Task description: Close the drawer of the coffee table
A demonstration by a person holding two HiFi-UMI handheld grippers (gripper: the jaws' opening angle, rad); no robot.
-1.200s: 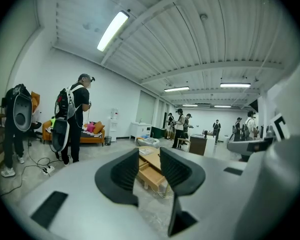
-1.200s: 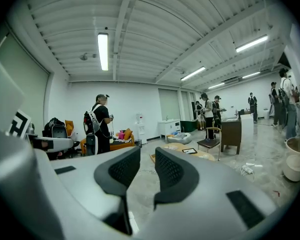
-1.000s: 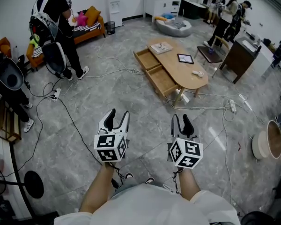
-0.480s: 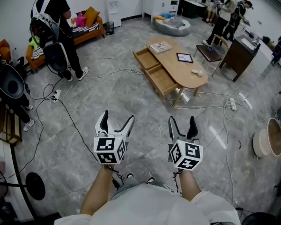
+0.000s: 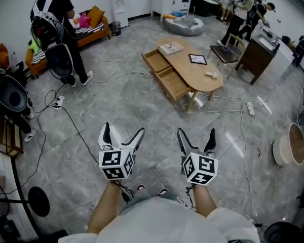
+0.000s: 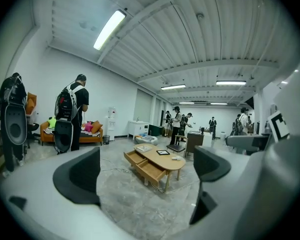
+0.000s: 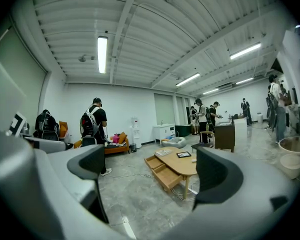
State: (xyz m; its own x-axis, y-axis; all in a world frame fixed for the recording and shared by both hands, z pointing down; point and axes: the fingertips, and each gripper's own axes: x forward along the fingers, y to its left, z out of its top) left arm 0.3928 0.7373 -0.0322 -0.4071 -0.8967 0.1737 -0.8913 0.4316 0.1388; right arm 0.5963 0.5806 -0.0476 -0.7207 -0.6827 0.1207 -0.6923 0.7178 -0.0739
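Drawers [image 5: 172, 84] (2 out) face floor [image 5: 137, 108]; left claw [image 5: 123, 130], right claw [image 5: 196, 133] just opened wide, empty.

floor [image 5: 126, 110]: grey tile | on it: coffee table [image 5: 186, 67], cables [image 5: 75, 121]
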